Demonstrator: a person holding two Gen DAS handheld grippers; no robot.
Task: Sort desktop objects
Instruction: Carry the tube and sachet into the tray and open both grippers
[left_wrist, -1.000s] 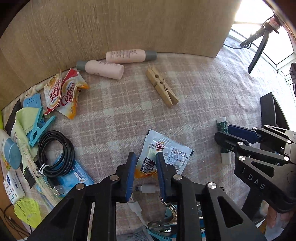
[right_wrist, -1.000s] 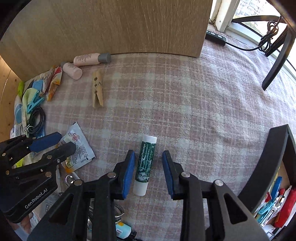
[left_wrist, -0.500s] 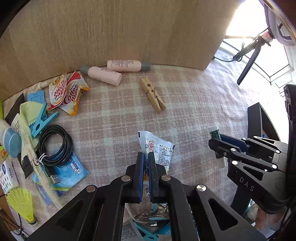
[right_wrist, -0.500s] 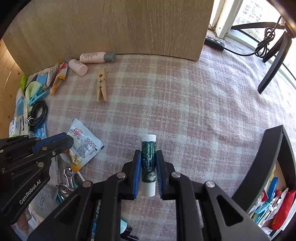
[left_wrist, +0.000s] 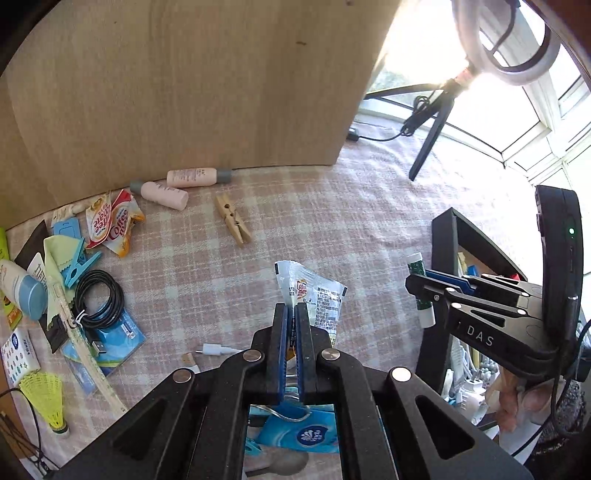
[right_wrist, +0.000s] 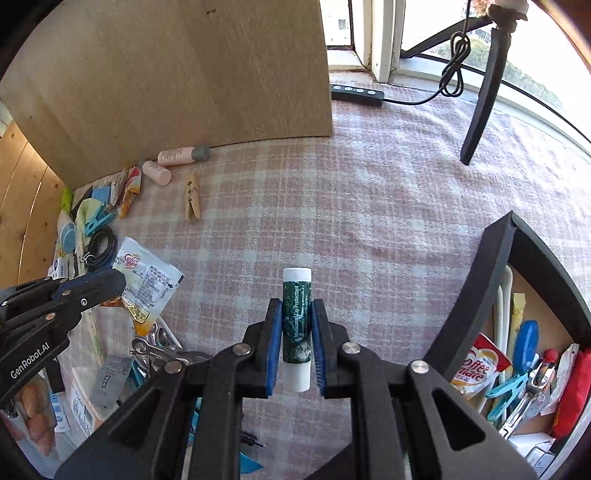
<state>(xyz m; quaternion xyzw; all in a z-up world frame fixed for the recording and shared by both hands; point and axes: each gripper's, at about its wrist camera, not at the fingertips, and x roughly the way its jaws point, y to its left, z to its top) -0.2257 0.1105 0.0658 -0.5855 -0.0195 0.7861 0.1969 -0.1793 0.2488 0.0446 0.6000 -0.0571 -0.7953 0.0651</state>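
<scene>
We find both pickups made. The left gripper (left_wrist: 291, 314) pinches the creamer sachet (left_wrist: 314, 291); the right gripper (right_wrist: 296, 332) clamps the lip balm tube (right_wrist: 296, 325) upright. Next we judge a carry to the black bin (right_wrist: 498, 266) at three o'clock, then release.

Pink-and-white checked cloth (right_wrist: 388, 229); dark green, white-capped lip balm (right_wrist: 296, 325); blue pads (right_wrist: 274, 347); pale pink bottles (left_wrist: 192, 177); yellow shuttlecock (left_wrist: 46, 398); black cable (left_wrist: 98, 299).
</scene>
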